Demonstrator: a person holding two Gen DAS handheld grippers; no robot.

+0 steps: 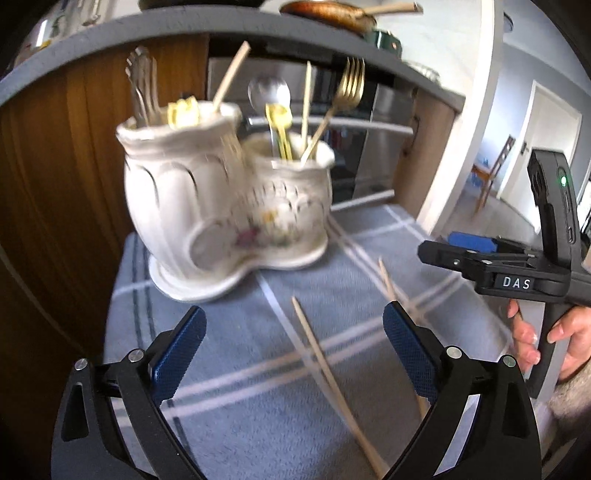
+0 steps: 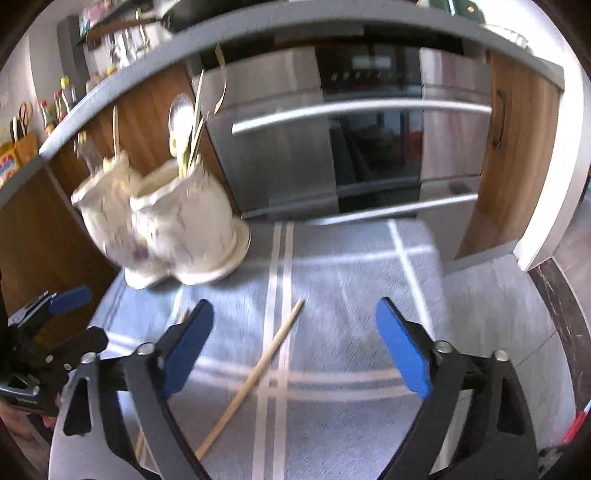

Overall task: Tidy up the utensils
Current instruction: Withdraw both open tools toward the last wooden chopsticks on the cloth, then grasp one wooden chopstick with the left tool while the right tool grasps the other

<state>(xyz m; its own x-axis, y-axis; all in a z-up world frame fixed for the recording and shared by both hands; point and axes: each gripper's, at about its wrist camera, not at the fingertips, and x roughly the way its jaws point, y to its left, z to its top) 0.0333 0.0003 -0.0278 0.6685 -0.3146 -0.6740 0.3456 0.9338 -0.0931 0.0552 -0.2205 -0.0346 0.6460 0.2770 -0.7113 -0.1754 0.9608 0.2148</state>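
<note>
A white ceramic double-pot utensil holder [image 1: 221, 206] stands on the blue checked cloth [image 1: 236, 376], holding forks, a spoon, yellow utensils and wooden chopsticks. It also shows in the right wrist view [image 2: 166, 225]. Two wooden chopsticks lie on the cloth: one [image 1: 332, 384] between my left gripper's fingers, the other [image 1: 388, 280] by the right finger. My left gripper [image 1: 295, 354] is open and empty above the cloth. My right gripper [image 2: 295, 347] is open and empty, with a chopstick [image 2: 255, 376] lying between its fingers. The right gripper also shows in the left wrist view [image 1: 491, 266].
A stainless oven [image 2: 351, 140] with bar handles stands behind the table, flanked by wooden cabinet fronts [image 2: 517, 147]. A grey countertop [image 2: 258, 33] runs above. The cloth's right edge [image 2: 439, 251] drops to a tiled floor [image 2: 498, 314].
</note>
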